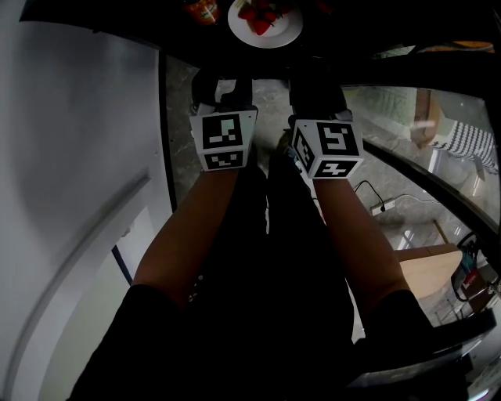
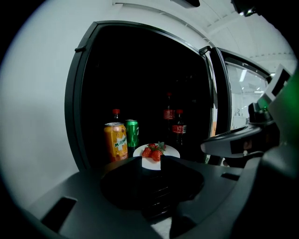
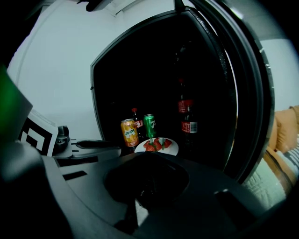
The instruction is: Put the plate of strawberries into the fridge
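The white plate (image 1: pixel 266 30) with red strawberries (image 1: pixel 262 16) rests inside the dark open fridge, free of both grippers. In the left gripper view the plate (image 2: pixel 169 151) lies just beyond my left gripper (image 2: pixel 152 164), next to the drinks. The right gripper view shows the plate (image 3: pixel 172 148) a little beyond my right gripper (image 3: pixel 149 161). In the head view the left gripper (image 1: pixel 223 84) and right gripper (image 1: pixel 317 88) hang side by side below the plate, pulled back from it. Both pairs of jaws look closed together and hold nothing.
An orange can (image 2: pixel 115 141), a green can (image 2: pixel 132 133) and cola bottles (image 2: pixel 179 128) stand behind and beside the plate. The fridge door (image 2: pixel 223 93) is swung open at the right. The white fridge side (image 1: pixel 78 157) runs along my left. A cable (image 1: pixel 380 205) lies on the floor.
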`<state>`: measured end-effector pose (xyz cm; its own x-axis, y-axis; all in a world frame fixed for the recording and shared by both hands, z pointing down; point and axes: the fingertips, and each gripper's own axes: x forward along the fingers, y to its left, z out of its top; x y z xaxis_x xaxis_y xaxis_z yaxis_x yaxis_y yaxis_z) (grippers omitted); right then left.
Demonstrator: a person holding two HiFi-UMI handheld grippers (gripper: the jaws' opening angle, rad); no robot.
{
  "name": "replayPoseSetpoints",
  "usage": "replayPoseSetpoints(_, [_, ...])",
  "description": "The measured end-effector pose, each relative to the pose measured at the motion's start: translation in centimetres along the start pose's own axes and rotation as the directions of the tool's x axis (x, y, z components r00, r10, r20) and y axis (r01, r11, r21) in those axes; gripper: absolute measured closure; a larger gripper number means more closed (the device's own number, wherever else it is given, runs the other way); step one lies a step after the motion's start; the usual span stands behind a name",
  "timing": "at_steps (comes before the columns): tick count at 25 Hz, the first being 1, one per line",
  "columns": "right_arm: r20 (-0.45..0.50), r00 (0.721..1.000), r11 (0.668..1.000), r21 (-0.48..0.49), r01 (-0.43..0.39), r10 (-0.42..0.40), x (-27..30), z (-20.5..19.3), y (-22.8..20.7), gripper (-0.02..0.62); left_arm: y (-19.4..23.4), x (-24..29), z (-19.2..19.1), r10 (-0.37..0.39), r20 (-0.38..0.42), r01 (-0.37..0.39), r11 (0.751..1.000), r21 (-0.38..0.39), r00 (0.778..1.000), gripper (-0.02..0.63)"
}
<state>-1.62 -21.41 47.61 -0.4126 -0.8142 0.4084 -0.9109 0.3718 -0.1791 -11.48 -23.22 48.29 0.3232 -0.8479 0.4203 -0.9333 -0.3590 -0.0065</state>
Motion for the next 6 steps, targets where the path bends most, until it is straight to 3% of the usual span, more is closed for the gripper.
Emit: replayPoseSetpoints(6, [0.020, 1.000, 1.000, -0.015, 0.014, -0.014, -0.36, 0.00, 0.37, 0.592, 0.45, -0.79, 0.52, -0.008, 0.015, 0.008, 1.000, 0.003, 1.000, 0.492])
